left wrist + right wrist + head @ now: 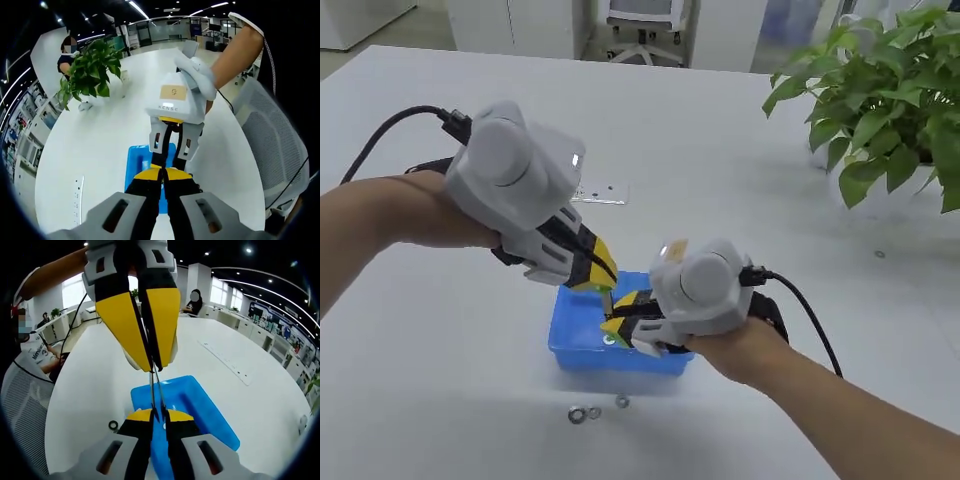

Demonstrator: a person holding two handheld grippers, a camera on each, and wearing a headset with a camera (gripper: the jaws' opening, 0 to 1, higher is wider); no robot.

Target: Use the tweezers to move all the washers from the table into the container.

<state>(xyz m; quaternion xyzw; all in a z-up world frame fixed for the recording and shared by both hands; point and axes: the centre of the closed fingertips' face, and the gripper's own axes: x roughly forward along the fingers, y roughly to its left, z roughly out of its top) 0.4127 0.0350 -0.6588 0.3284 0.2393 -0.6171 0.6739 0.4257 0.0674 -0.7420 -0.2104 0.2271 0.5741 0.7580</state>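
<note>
Tweezers (155,390) thin, silvery (above blue container (205,415)); left gripper (154,366), right gripper (159,416) jaws both clamp them.

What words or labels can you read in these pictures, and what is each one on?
"KENSE": on the white body of the right gripper, in the left gripper view.
Mark on its tan sticker: too blurred to read.
Lettering on a person's white shirt: too blurred to read.
</note>
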